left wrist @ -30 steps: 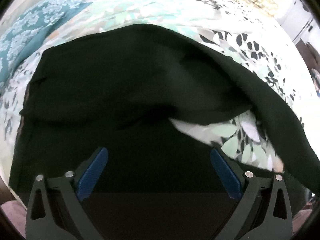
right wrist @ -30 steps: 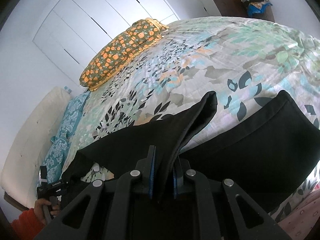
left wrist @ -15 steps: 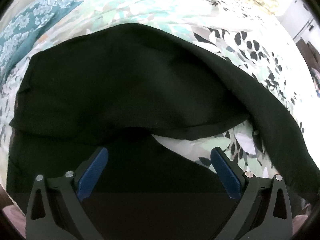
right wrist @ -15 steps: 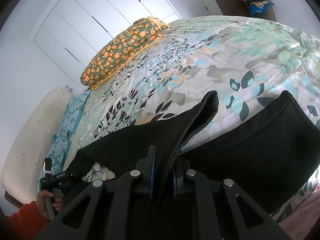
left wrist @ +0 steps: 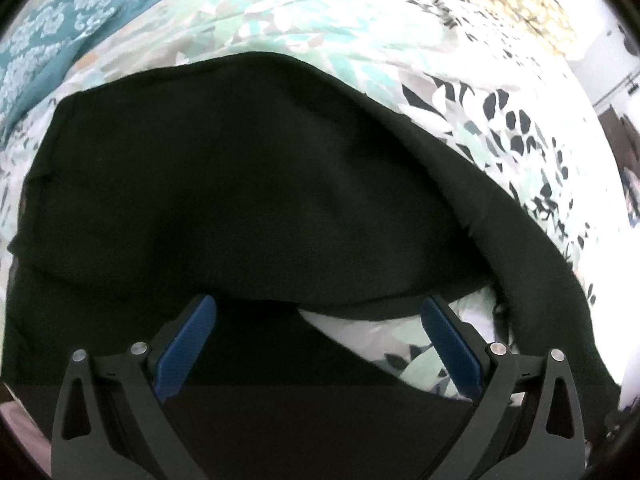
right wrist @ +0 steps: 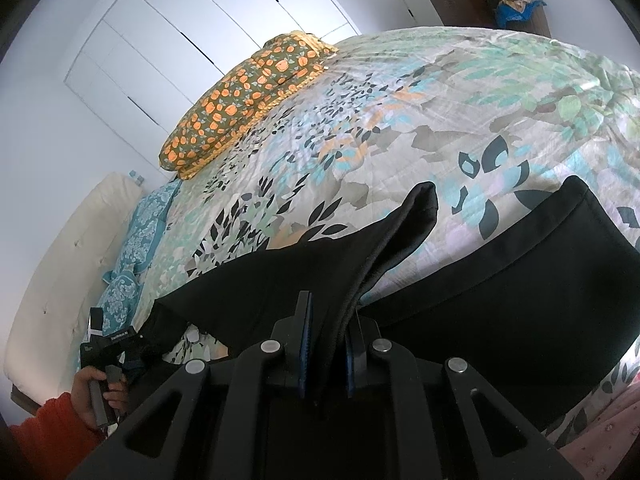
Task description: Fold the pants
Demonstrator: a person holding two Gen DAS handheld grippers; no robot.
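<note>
In the right wrist view the right gripper point(right wrist: 326, 344) fills the bottom centre of the frame, its blue pads clenched on a fold of the black pants point(right wrist: 500, 300). The pinched cloth rises from the jaws to a raised corner just above centre, while the rest of the garment spreads to the right and lower right across the floral bedspread point(right wrist: 440, 120).

In the left wrist view the left gripper point(left wrist: 320, 344) sits at the bottom of the frame with its blue fingers point(left wrist: 186, 344) spread wide and nothing between them. It points steeply down at the pants point(left wrist: 240, 180), which fill the middle of that frame.

The relation the next move seems to turn on: a folded edge of the cloth runs left to right just above the open fingertips, so the fabric lies straight ahead of the left gripper and close to it. The garment's long axis runs roughly from the left gripper, seen at lower left of the right wrist view point(right wrist: 116, 344), toward the right gripper. The left is the nearer free tool for that edge; the right is already engaged.

Farther off lie an orange-patterned pillow point(right wrist: 248, 92) at upper centre, a teal pillow point(right wrist: 144, 232) at left, and white wardrobe doors point(right wrist: 180, 32) behind.

A small white label on the left gripper's body is too small to read. No other writing shows.
</note>
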